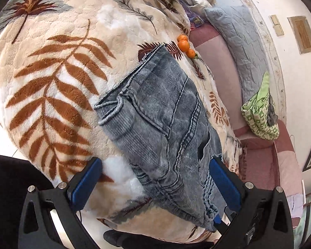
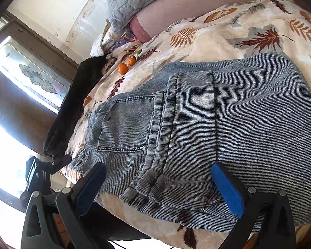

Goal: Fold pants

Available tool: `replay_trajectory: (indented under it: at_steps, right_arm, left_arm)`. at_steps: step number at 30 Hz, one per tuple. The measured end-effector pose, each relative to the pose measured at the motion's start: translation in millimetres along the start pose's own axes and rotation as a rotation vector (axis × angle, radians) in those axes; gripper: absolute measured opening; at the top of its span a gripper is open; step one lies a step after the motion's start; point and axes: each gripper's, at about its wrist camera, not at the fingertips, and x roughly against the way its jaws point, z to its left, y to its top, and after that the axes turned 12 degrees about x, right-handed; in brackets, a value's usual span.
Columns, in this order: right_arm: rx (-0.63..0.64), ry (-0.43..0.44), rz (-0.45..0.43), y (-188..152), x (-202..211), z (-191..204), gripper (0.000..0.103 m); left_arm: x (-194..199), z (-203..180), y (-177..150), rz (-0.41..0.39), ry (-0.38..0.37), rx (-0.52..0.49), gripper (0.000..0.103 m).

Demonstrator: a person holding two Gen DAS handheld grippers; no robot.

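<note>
pants (image 1: pixel 161 124) on blanket (image 1: pixel 51 83) | oranges (image 1: pixel 184 45) behind pants

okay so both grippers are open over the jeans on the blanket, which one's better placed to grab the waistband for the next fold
Right, probably. The right gripper is open, its fingers straddling the ribbed waistband of the jeans. The left gripper is also open but faces seams farther along the jeans.
</note>
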Motion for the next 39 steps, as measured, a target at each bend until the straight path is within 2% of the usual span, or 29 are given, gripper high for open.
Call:
replay_trajectory:
  at_steps: [5, 8, 11, 12, 13, 16, 21, 23, 26, 28, 29, 31, 33, 34, 39]
  right_arm:
    - [0.018, -0.005, -0.003, -2.4, 1.2, 0.4, 0.103]
    - [0.029, -0.015, -0.006, -3.4, 1.0, 2.0, 0.103]
    - [0.041, -0.027, -0.012, -3.7, 0.0, 3.5, 0.103]
    - [0.044, -0.031, -0.013, -3.6, 0.0, 4.0, 0.103]
    - [0.046, -0.035, -0.014, -3.4, 0.0, 4.7, 0.103]
    - [0.039, -0.050, -0.003, 1.6, 5.2, 9.5, 0.103]
    - [0.037, 0.096, -0.107, 49.5, 28.3, 41.2, 0.102]
    - [0.022, 0.160, -0.035, 77.8, 8.2, 54.2, 0.102]
    - [-0.034, 0.222, 0.100, 102.7, -49.1, 54.2, 0.103]
    - [-0.116, 0.161, 0.258, 98.4, -102.9, 34.2, 0.102]
    - [-0.182, 0.161, 0.293, 91.5, -121.5, 20.9, 0.102]
    - [-0.186, 0.169, 0.238, 97.1, -108.7, 25.6, 0.100]
    - [-0.156, 0.278, 0.155, 99.6, -79.7, 37.2, 0.089]
    - [-0.135, 0.274, 0.121, 97.9, -63.2, 39.7, 0.089]
    - [-0.051, 0.116, -0.015, 66.2, 6.6, 12.7, 0.089]
  left_arm:
    - [-7.9, -10.6, 13.3, 0.005, -0.054, 0.005, 0.101]
    - [-17.7, -12.5, 17.5, 0.010, -0.059, -0.005, 0.092]
    - [-18.0, -12.2, 18.1, -0.006, -0.024, -0.058, 0.063]
    - [-18.7, -10.0, 19.5, -0.011, -0.003, -0.062, 0.044]
    - [-18.5, -5.5, 21.6, -0.011, 0.006, -0.056, 0.034]
    - [-18.0, 1.4, 26.8, 0.004, -0.022, -0.028, 0.030]
    - [-16.5, -11.7, 19.8, -0.043, 0.025, -0.128, 0.027]
    - [-15.3, -13.1, 19.9, -0.047, 0.022, -0.135, 0.027]
    - [-15.1, -10.3, 22.0, -0.041, 0.015, -0.121, 0.027]
    - [-15.0, -8.4, 22.6, -0.036, 0.009, -0.120, 0.026]
    - [-14.8, -8.4, 22.3, -0.038, 0.012, -0.126, 0.026]
    - [-11.3, -9.5, 19.6, -0.053, 0.022, -0.158, 0.026]
    - [-8.0, -17.5, 13.6, -0.090, 0.045, -0.220, 0.026]
    - [-6.6, -24.3, 8.7, -0.117, 0.063, -0.266, 0.026]
    - [10.2, -68.7, -26.3, -0.246, 0.110, -0.508, 0.019]
